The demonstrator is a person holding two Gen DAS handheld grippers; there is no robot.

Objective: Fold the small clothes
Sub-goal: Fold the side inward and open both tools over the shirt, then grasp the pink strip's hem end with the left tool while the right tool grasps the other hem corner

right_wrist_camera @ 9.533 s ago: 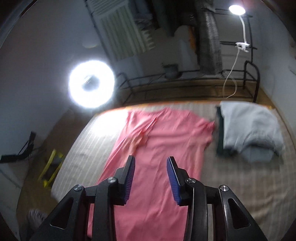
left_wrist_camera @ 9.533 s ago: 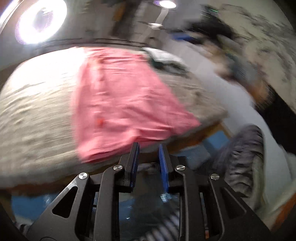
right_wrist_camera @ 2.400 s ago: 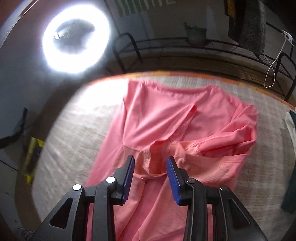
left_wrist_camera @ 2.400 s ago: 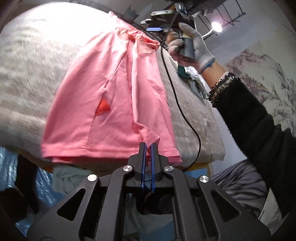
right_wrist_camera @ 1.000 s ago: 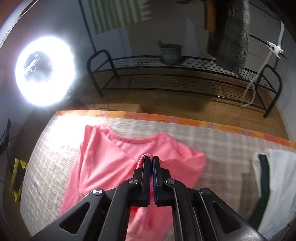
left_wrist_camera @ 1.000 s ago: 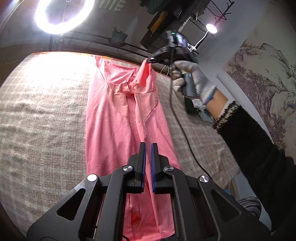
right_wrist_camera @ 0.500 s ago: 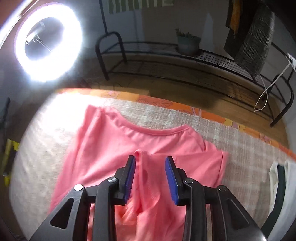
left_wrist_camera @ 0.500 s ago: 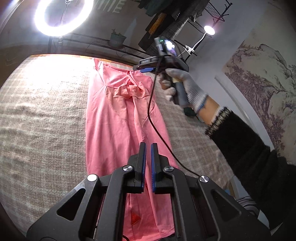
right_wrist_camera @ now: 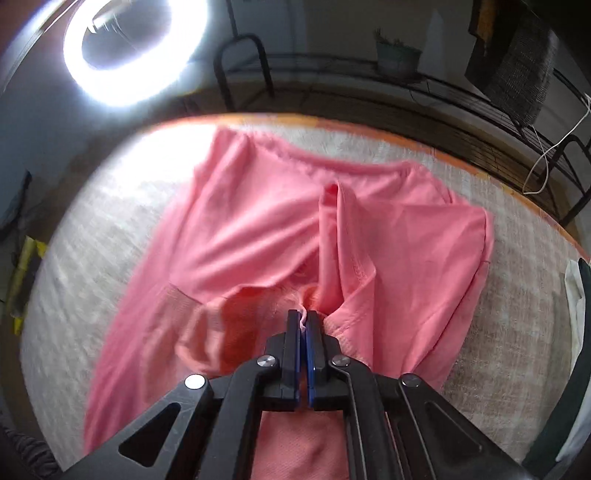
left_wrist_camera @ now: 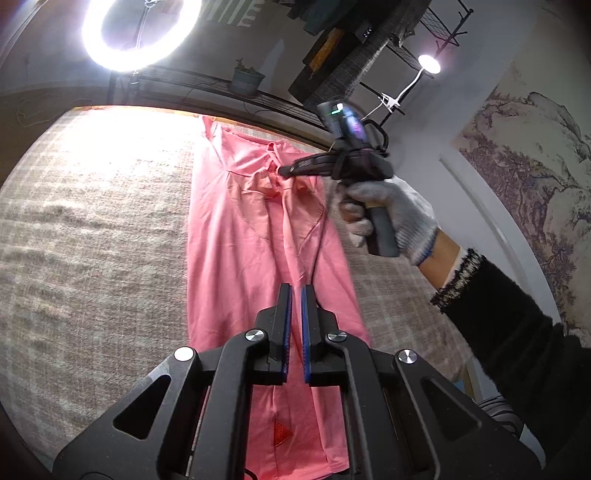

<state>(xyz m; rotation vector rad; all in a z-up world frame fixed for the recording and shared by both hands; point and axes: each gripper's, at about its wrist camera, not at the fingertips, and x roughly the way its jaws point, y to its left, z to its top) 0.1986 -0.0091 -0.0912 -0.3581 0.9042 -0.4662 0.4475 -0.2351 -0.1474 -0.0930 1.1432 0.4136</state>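
A pink T-shirt (left_wrist_camera: 255,236) lies lengthwise on the beige woven table cover (left_wrist_camera: 92,236), collar at the far end, its right side folded over the middle. My left gripper (left_wrist_camera: 296,291) is shut on the folded edge near the hem end. My right gripper (right_wrist_camera: 304,318) is shut on a bunched fold of the pink T-shirt (right_wrist_camera: 258,229) near the sleeve and chest. In the left wrist view, the right gripper (left_wrist_camera: 286,170) is held by a gloved hand over the shirt's upper part.
A bright ring light (left_wrist_camera: 138,33) stands beyond the table's far edge, and it also shows in the right wrist view (right_wrist_camera: 129,48). A black metal rack (right_wrist_camera: 406,88) holds a potted plant. Folded white and dark cloth (right_wrist_camera: 578,317) lies at the right edge.
My right gripper was open over the shirt's collar area half a second ago and has now shut on a fold of the shirt. My left gripper stays shut on the shirt.
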